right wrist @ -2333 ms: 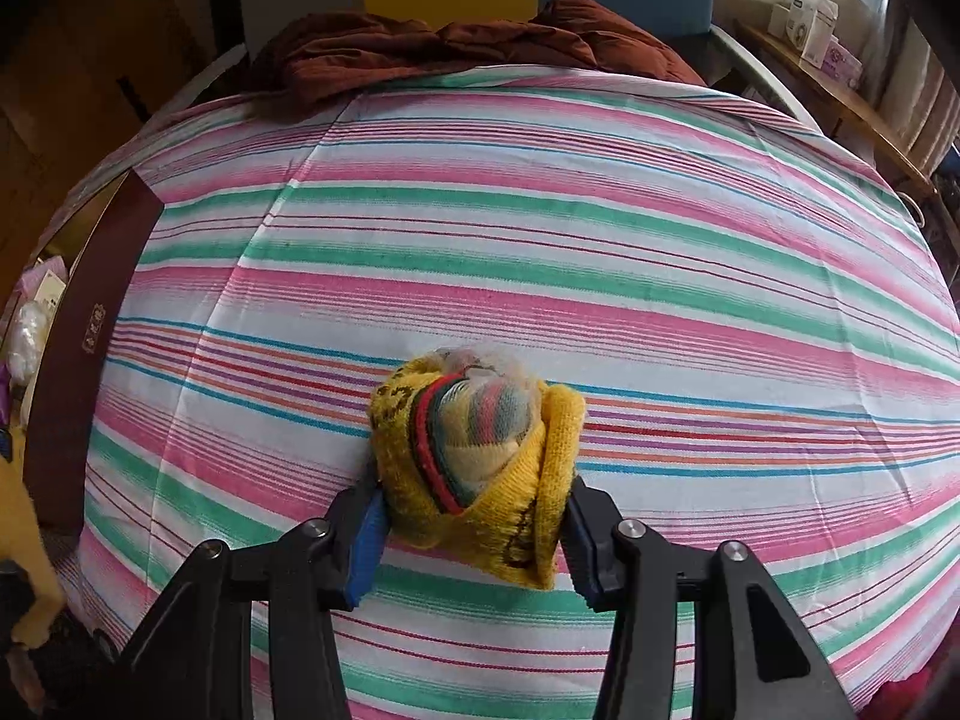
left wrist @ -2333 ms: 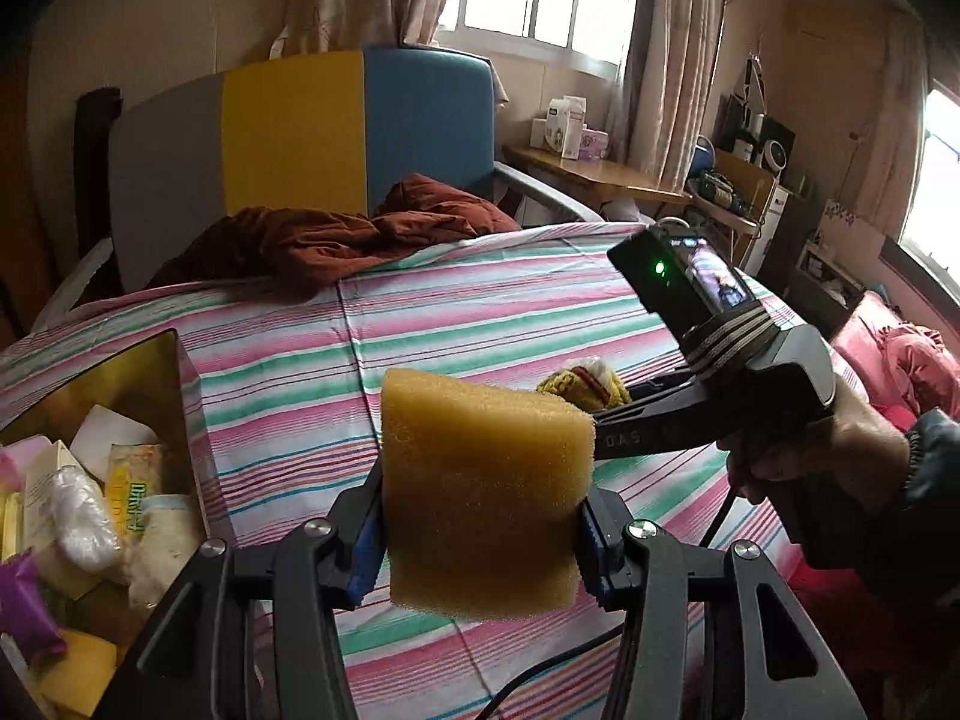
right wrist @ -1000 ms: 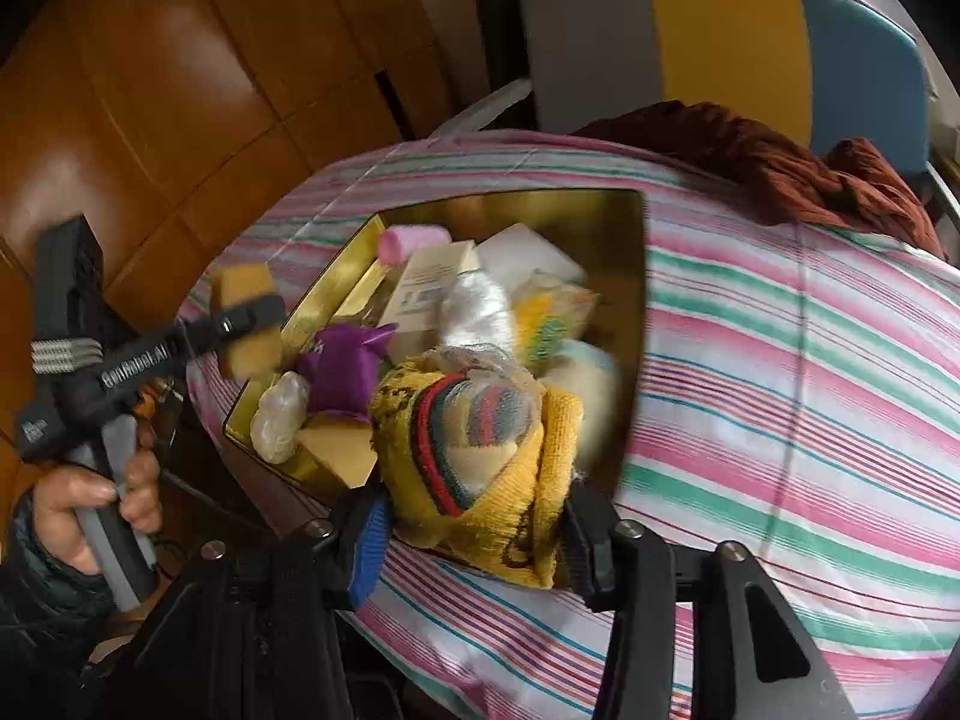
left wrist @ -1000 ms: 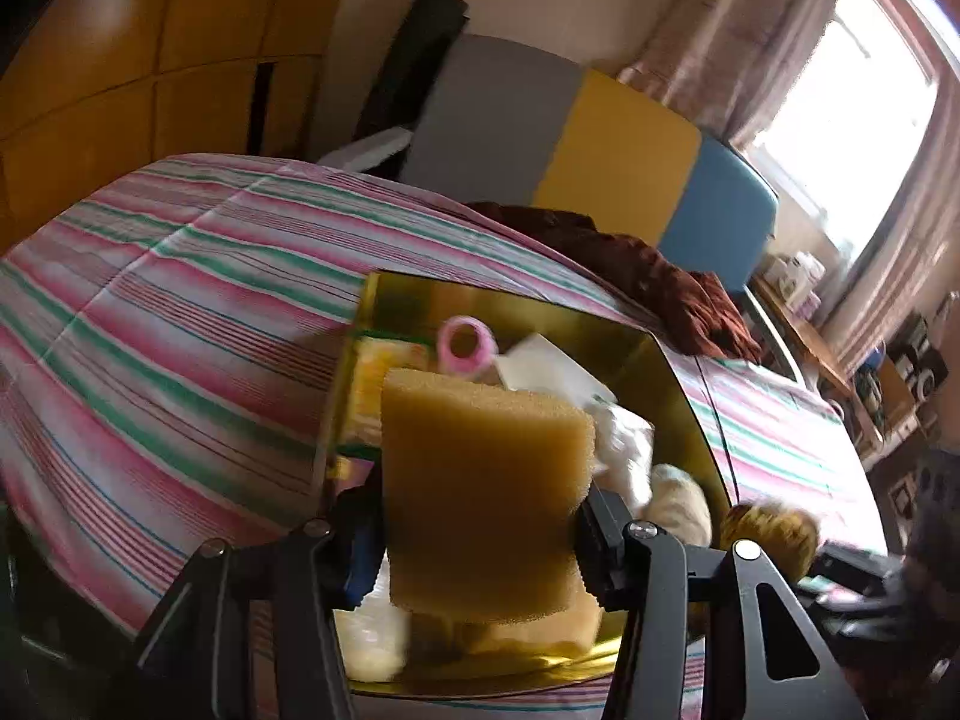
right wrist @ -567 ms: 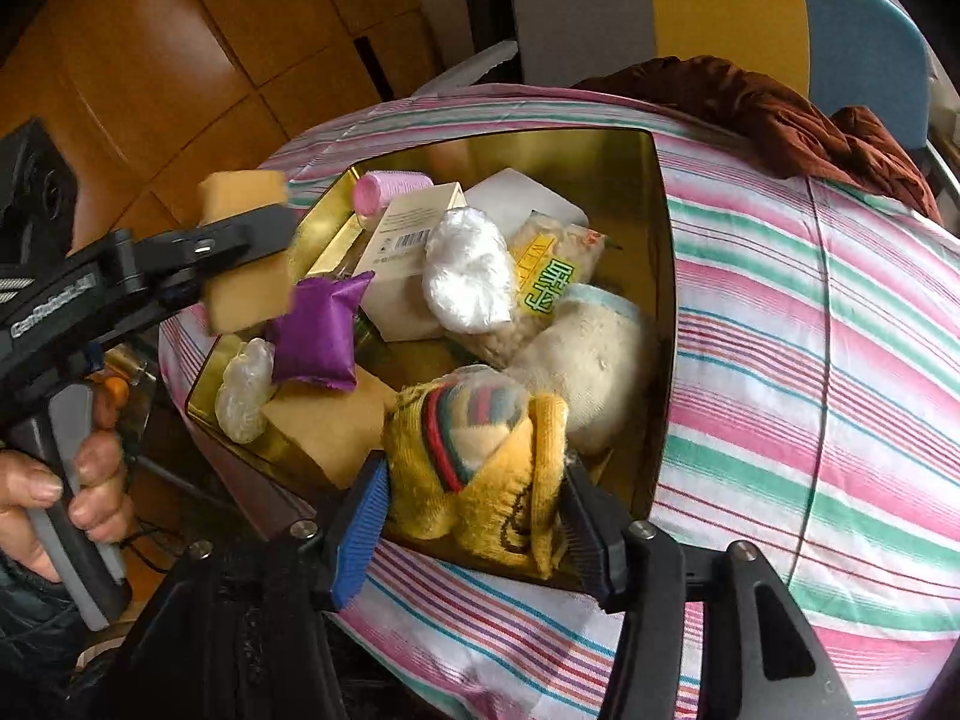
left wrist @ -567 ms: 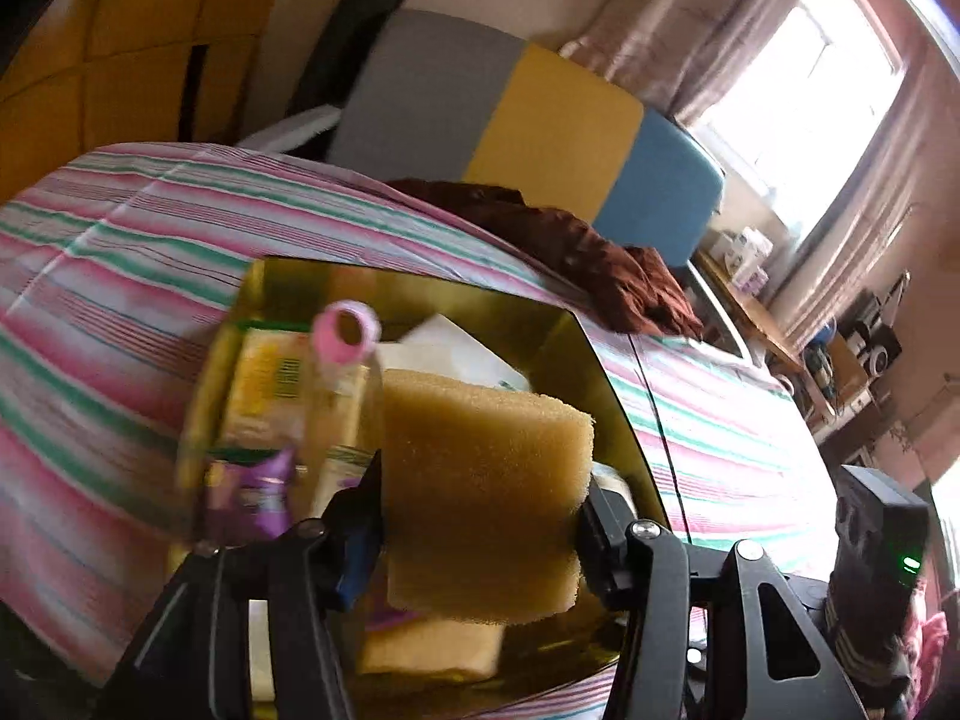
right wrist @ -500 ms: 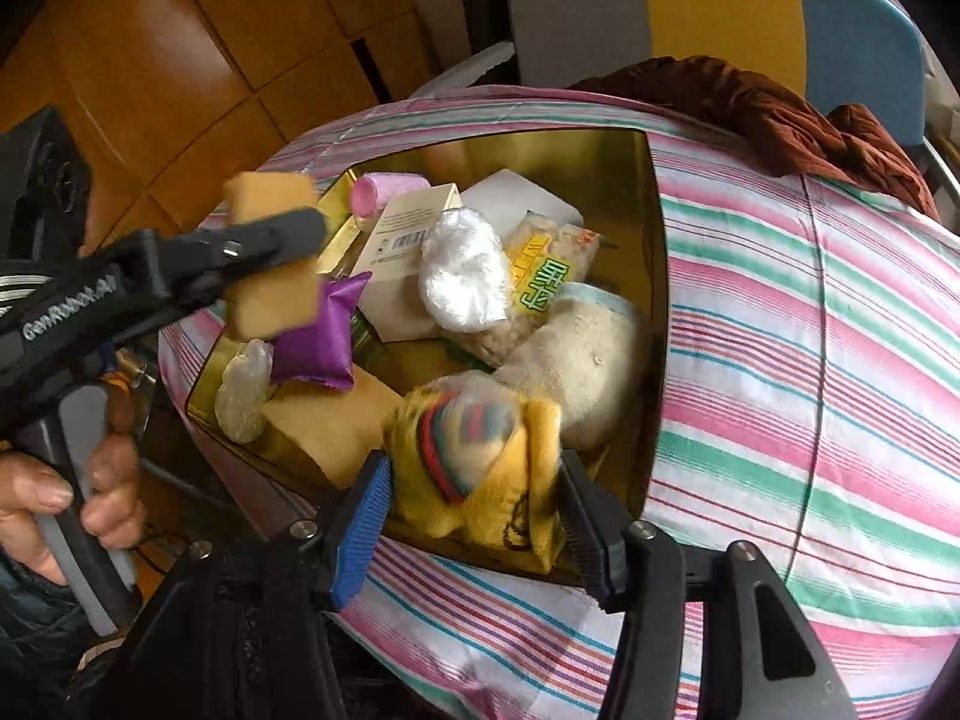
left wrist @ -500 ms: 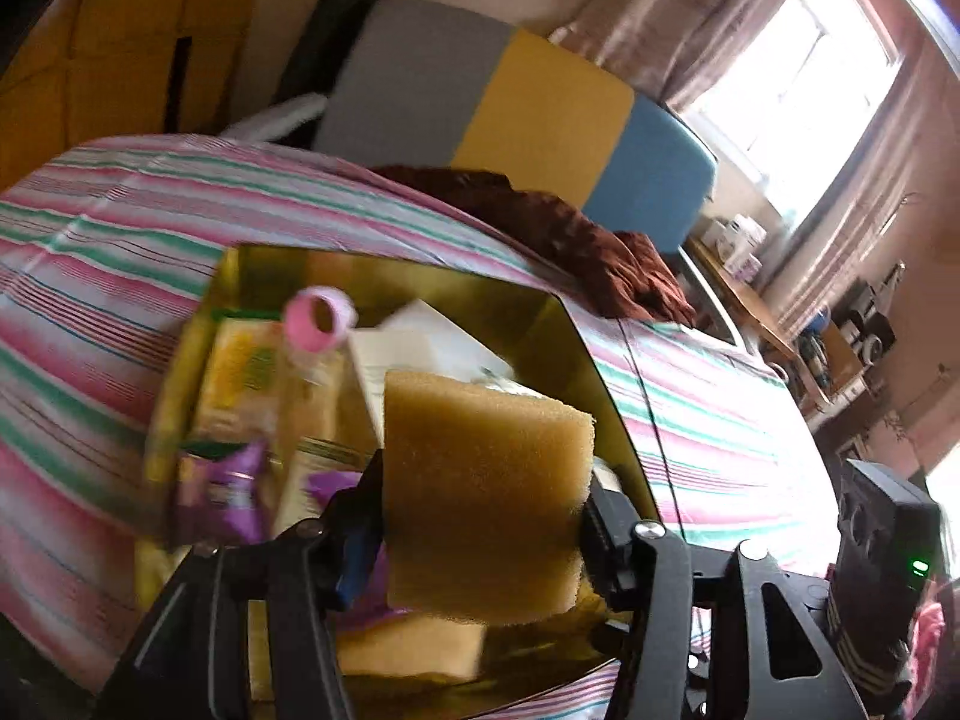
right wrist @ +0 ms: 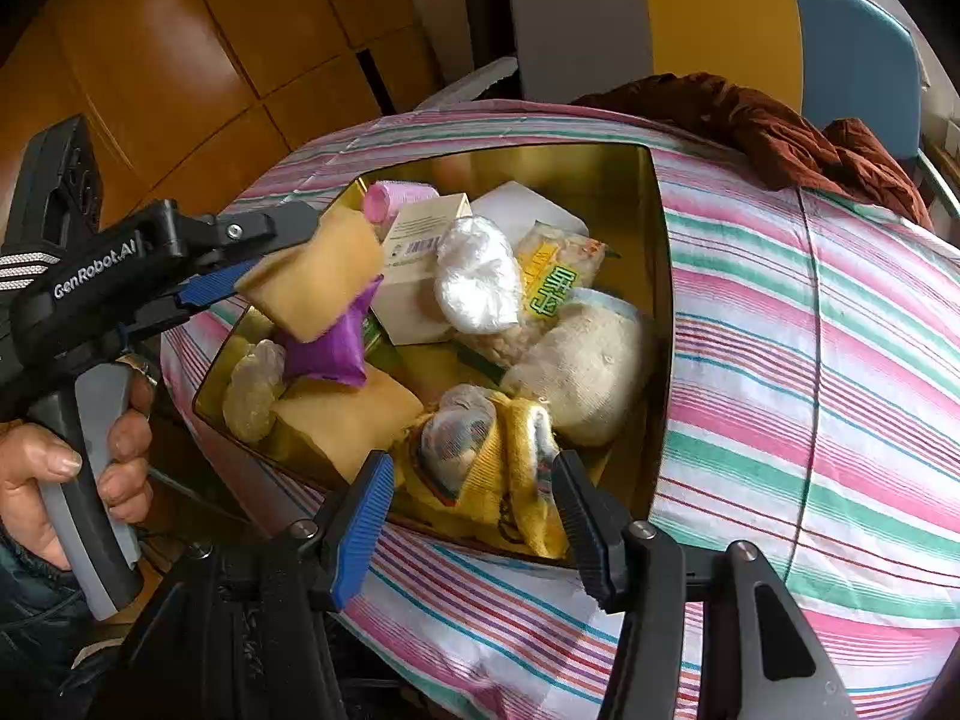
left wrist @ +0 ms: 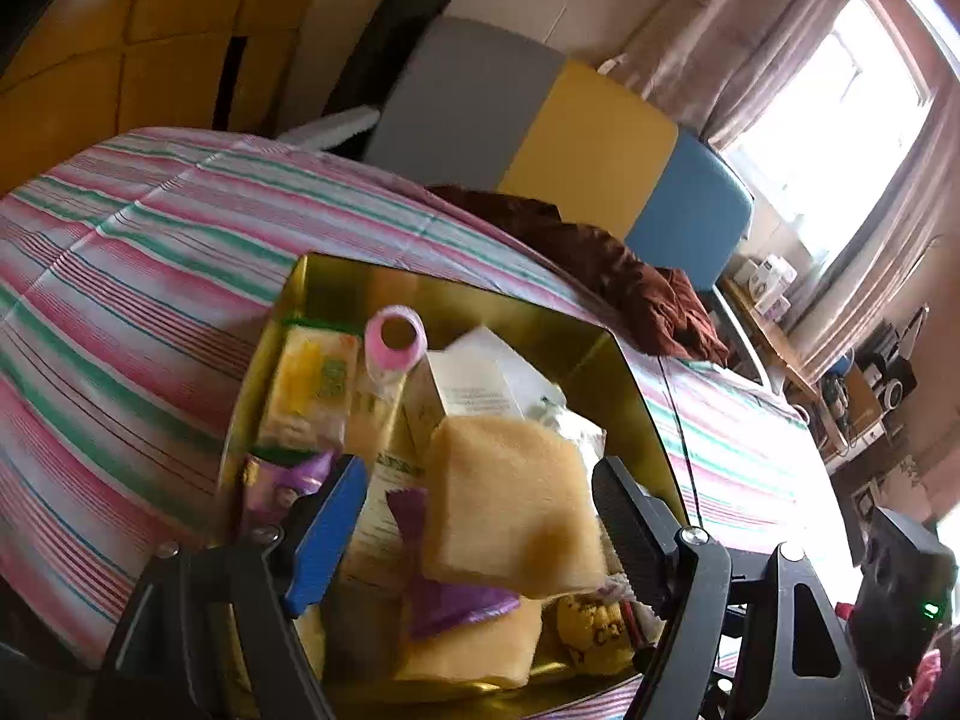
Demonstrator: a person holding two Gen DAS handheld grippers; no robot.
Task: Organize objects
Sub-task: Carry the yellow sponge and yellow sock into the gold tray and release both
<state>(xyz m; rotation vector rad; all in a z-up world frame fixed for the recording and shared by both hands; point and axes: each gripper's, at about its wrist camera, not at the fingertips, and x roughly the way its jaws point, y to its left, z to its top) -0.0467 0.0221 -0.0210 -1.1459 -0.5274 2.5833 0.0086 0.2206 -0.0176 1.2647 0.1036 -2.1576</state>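
Observation:
A gold tin box (right wrist: pixel 660 252) sits on the striped bedcover, filled with several items; it also shows in the left wrist view (left wrist: pixel 624 372). My left gripper (left wrist: pixel 480 510) is open over the box, and the yellow sponge (left wrist: pixel 510 504) is loose between its jaws, tilted; the sponge also shows in the right wrist view (right wrist: pixel 312 276). My right gripper (right wrist: pixel 474 504) is open at the box's near edge. The yellow rolled sock (right wrist: pixel 480 456) lies between its jaws inside the box, and also shows in the left wrist view (left wrist: pixel 594 630).
In the box lie a purple pouch (right wrist: pixel 330 348), a white box (right wrist: pixel 420 264), a pink roll (right wrist: pixel 384 198), a snack packet (right wrist: pixel 552 282), a cream sock (right wrist: pixel 582 366) and another sponge (right wrist: pixel 342 420). A brown cloth (right wrist: pixel 780 132) lies by the headboard.
Both grippers carried their loads over the box and opened. The sponge has come free of the left jaws and tilted. The sock has dropped from the right jaws into the box.

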